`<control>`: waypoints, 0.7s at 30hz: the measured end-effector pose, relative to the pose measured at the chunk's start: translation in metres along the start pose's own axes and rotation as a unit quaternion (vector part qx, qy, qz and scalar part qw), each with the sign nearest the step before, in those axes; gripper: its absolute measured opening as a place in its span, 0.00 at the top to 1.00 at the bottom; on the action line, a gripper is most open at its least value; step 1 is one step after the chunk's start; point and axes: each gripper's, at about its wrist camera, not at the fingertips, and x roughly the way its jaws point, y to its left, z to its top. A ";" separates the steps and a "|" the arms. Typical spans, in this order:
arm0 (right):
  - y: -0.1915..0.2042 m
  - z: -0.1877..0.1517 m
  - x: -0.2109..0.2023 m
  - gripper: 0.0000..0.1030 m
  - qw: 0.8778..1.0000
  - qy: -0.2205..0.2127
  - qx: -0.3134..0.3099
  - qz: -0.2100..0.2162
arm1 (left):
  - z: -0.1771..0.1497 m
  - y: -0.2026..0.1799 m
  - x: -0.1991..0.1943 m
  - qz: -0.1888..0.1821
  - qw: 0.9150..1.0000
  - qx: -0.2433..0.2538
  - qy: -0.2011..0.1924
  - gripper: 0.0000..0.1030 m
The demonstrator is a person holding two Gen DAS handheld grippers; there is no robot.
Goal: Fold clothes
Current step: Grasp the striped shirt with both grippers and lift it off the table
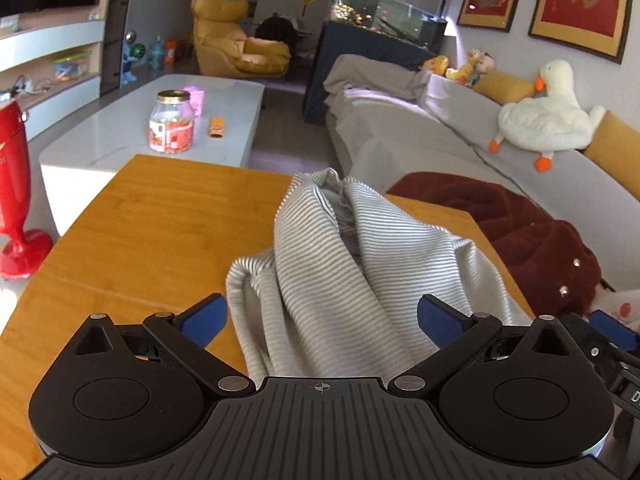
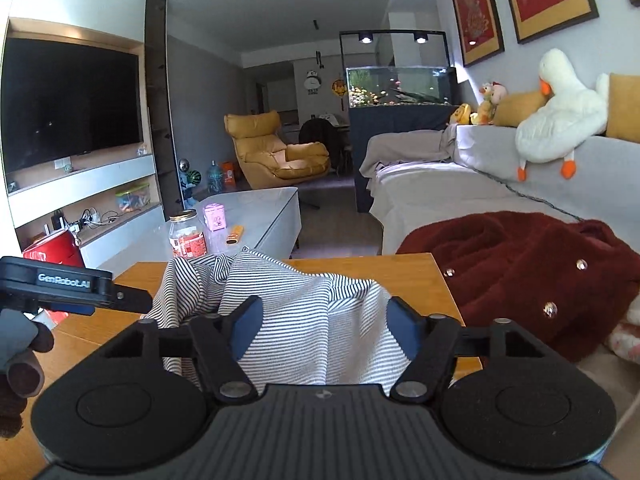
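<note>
A grey-and-white striped garment (image 1: 344, 264) lies crumpled in a heap on the wooden table (image 1: 152, 224). My left gripper (image 1: 322, 320) is open, its blue pads on either side of the cloth's near edge, not pinching it. In the right wrist view the same striped garment (image 2: 296, 312) spreads between the blue pads of my right gripper (image 2: 320, 328), which is open over it. The left gripper's body (image 2: 60, 284) shows at the left edge of that view, held by a hand.
A dark red fleece jacket (image 2: 520, 276) lies on the grey sofa (image 1: 400, 136) just right of the table. A white coffee table (image 1: 168, 120) with a glass jar (image 1: 172, 122) stands beyond. A red appliance (image 1: 16, 192) stands on the floor to the left.
</note>
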 end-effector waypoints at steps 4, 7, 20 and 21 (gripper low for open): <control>0.003 0.014 0.035 0.47 1.000 0.019 0.001 0.008 | 0.023 -0.012 0.044 0.041 0.998 0.050 0.020 0.01; 0.011 0.020 0.059 0.45 0.999 0.030 -0.015 0.017 | 0.026 -0.019 0.077 0.066 0.992 0.096 0.049 0.26; 0.104 0.012 0.182 0.29 0.979 0.103 -0.171 0.048 | 0.061 0.046 0.074 0.115 0.988 0.107 -0.013 0.93; 0.108 0.009 0.191 0.30 0.975 0.115 -0.185 0.045 | 0.067 0.056 0.077 0.138 0.985 0.102 -0.020 0.93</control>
